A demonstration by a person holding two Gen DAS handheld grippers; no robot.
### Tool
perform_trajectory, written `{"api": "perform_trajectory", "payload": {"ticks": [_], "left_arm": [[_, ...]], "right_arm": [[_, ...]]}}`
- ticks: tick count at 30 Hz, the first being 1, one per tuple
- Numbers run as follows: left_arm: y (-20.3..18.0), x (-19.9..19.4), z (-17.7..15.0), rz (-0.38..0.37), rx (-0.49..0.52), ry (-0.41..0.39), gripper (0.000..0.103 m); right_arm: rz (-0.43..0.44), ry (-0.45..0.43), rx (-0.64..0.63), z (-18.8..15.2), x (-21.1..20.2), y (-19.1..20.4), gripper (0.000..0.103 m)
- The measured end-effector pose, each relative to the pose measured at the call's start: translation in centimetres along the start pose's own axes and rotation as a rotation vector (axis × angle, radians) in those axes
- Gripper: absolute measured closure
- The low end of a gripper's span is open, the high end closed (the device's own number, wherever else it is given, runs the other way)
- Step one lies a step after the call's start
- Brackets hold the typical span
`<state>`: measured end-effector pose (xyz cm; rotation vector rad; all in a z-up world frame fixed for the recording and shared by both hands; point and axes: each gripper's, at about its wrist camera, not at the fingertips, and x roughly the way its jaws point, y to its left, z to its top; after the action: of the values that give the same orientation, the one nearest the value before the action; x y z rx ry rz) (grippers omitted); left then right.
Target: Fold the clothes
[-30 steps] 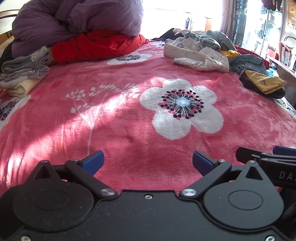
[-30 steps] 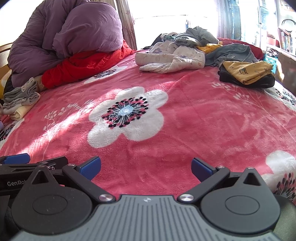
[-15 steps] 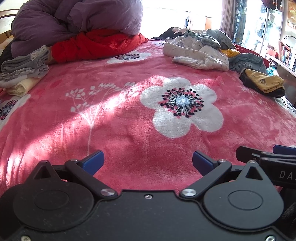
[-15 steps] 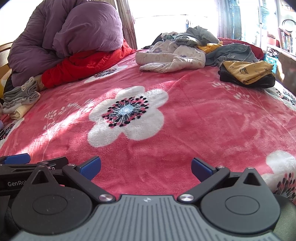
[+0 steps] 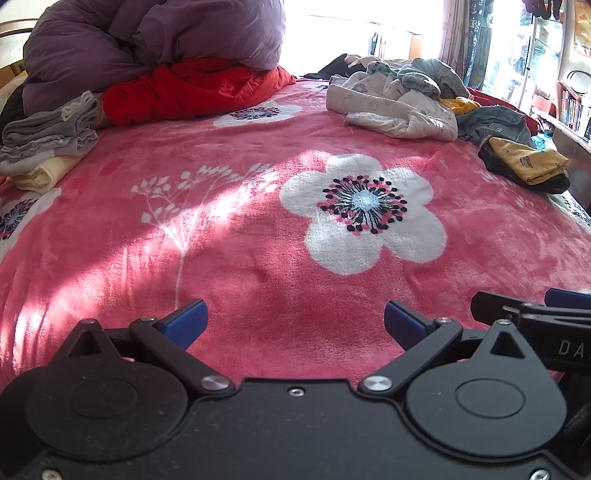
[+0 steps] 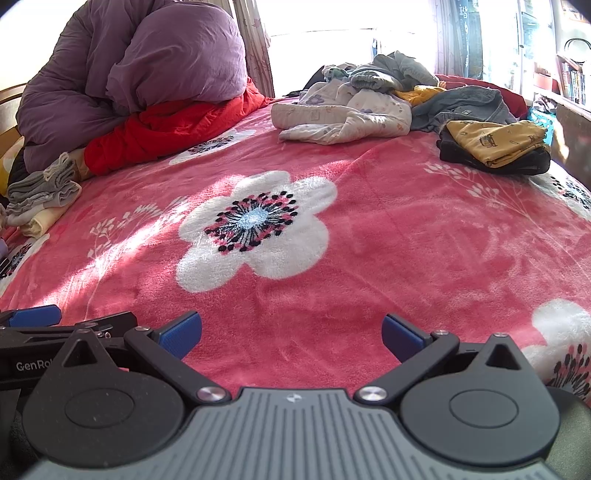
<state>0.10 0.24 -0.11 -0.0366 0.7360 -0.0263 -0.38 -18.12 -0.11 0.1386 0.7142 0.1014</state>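
Currently: folded stack (image 5: 44, 144), far left. Left gripper (image 5: 295, 323), near, fingers wide apart, holding nothing. Right gripper (image 6: 291, 334), near, likewise spread and empty. Unfolded clothes heap (image 6: 354, 110), far right across the blanket (image 6: 406, 240); right gripper judged nearer.

pink floral blanket (image 5: 258, 258) | purple duvet (image 5: 147, 33) on red quilt (image 5: 192, 88) | bookshelf (image 5: 572, 107)

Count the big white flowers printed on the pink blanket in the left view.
3, others possibly hidden: the flower in the middle, another flower by the red quilt, and a cut-off flower at the left edge.
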Motion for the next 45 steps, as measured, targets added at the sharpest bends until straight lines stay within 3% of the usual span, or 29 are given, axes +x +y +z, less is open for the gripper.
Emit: {"api": "perform_trajectory", "payload": {"ticks": [27, 32, 37, 45], "left_arm": [[0.1, -0.3, -0.2, 0.010, -0.011, -0.002, 0.000], [-0.8, -0.7, 1.1, -0.040, -0.011, -0.030, 0.000], [-2.1, -1.2, 2.6, -0.098, -0.005, -0.071, 0.000], [-4.2, -1.8, 5.2, -0.191, 0.003, -0.133, 0.000]], "right_arm": [[0.025, 0.003, -0.004, 0.1, 0.0, 0.0, 0.000], [0.042, -0.031, -0.004, 0.4, -0.9, -0.4, 0.000], [0.066, -0.090, 0.077, 1.8, -2.3, -2.9, 0.000], [-0.003, -0.180, 0.191, 3.5, -3.1, -8.2, 0.000]]}}
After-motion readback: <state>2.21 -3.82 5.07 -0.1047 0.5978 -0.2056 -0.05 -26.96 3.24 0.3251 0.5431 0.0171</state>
